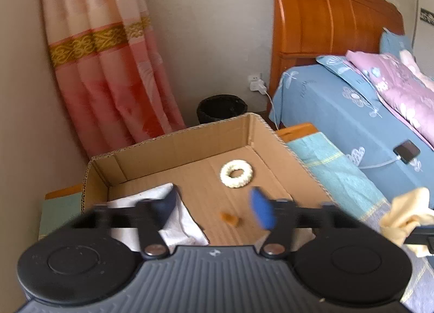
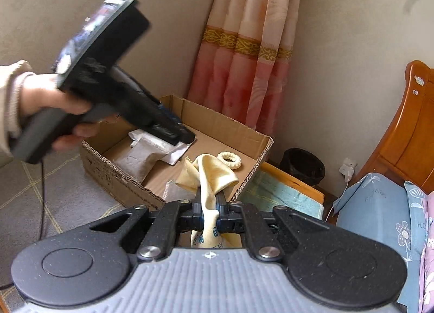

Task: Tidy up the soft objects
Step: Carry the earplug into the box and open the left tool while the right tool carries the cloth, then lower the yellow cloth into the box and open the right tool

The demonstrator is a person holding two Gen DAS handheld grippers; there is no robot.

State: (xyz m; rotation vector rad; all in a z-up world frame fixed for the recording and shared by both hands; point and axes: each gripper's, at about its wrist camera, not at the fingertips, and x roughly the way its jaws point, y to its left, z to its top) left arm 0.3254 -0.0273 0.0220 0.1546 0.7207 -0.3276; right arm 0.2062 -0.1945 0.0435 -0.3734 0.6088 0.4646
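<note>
Right wrist view: right tongs point(image 2: 208, 208) clench a pale yellow cloth point(image 2: 210, 174), lifted before the open cardboard box point(image 2: 252, 136), presumably for dropping inside; left tongs point(image 1: 214, 208) hang spread, empty.

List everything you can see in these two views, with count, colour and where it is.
cardboard box: one, brown, open, on the low surface by the bed
scrunchie: one, cream, on the box floor
white cloth: one, white, near left corner of the box
small orange piece: one, on the box floor
yellow cloth: one, pale yellow, in the right gripper
curtain: one, pink
bin: one, black, behind the box
bed: one, blue sheet
phone: one, dark, on the bed
left gripper: fingers apart, empty
right gripper: shut on the yellow cloth
</note>
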